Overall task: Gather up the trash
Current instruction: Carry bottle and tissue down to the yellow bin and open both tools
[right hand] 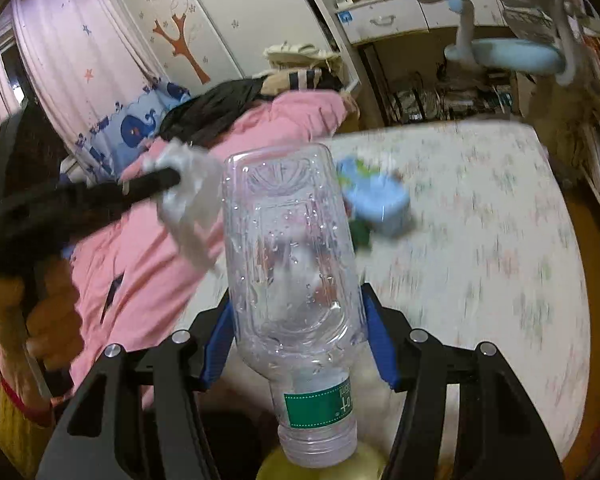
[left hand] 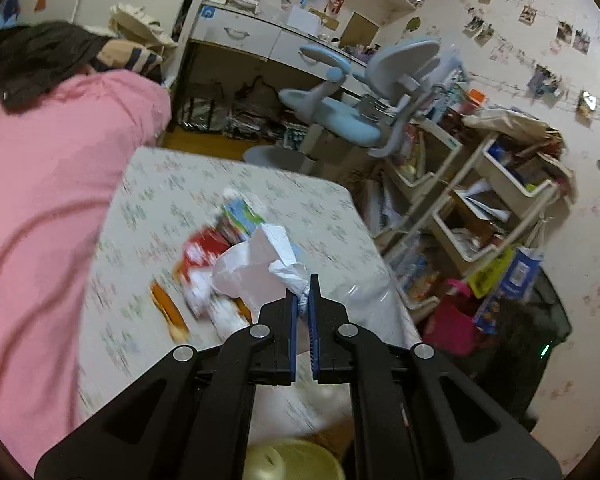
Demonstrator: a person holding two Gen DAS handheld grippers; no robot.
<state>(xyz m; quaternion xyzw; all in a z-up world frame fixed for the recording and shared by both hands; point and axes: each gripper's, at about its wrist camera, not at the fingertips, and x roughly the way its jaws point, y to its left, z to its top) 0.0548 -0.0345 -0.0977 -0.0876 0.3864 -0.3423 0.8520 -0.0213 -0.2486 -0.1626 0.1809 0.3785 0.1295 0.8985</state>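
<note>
My left gripper is shut on a crumpled white plastic bag, held above the flower-patterned table. Blurred trash lies on the table beyond it: a red and white wrapper, a blue and green carton and an orange piece. My right gripper is shut on a clear empty plastic bottle with a green label. Its neck points back toward the camera. In the right wrist view the left gripper shows at the left with the white bag hanging from it. A light blue box lies on the table.
A pink quilt with dark clothing on it lies left of the table. Behind stand a blue chair, a desk with drawers and a cluttered white shelf cart. A black bin stands at the right. Something yellow sits just below the grippers.
</note>
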